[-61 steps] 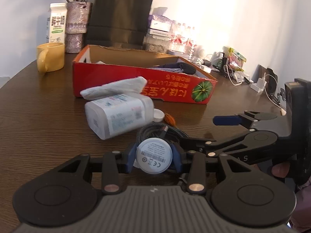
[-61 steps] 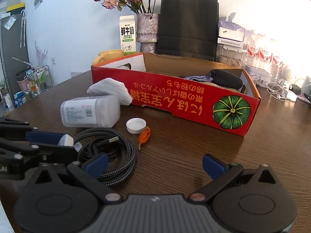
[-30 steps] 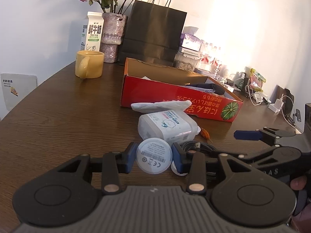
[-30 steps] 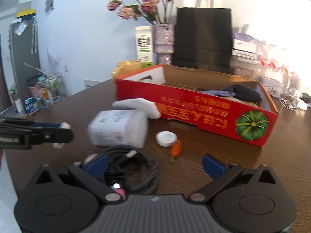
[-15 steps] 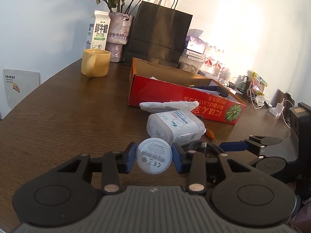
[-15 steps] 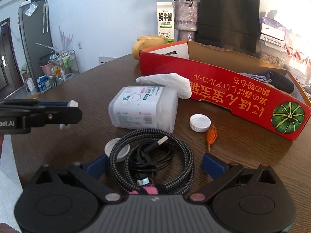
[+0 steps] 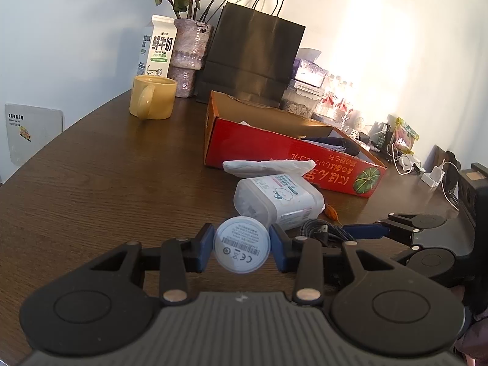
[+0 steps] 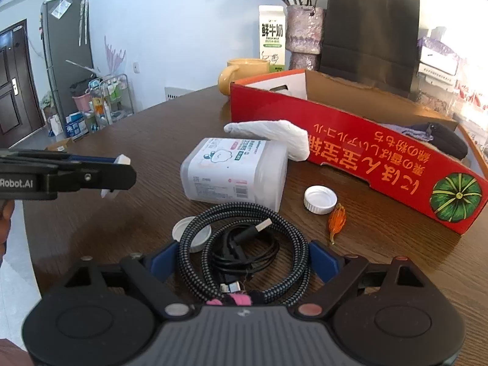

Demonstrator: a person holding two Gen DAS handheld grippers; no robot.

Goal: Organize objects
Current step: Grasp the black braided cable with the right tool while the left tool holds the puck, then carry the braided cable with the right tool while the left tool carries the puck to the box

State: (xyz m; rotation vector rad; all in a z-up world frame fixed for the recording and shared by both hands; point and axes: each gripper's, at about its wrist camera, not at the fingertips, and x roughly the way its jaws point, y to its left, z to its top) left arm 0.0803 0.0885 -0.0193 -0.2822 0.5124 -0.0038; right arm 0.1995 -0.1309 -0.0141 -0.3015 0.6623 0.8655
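Your left gripper [image 7: 241, 248] clamps a round white puck [image 7: 241, 248], label facing you. Right gripper [image 8: 241, 260], jaws just closing, straddles the coiled braided cable [image 8: 244, 251] near the table [image 7: 91, 183] edge; bare wood lies left.

We see a dark brown wood-grain table [image 8: 128, 140] with a rounded edge. On it lies a coiled braided cable [image 8: 244, 253], with a white cap [image 8: 191, 234] touching its left side and another white cap [image 8: 320, 199] off to its right, just beside a small orange scrap [image 8: 336, 219]. Behind the cable lies a white plastic container [image 8: 235, 174] on its side, a crumpled white bag [image 8: 274, 137] against it. A red cardboard box [image 8: 366, 155] stands behind them. Farther back stand a yellow mug [image 7: 152, 101], a milk carton [image 7: 157, 47], a vase [image 7: 189, 58] and a black paper bag [image 7: 253, 52].
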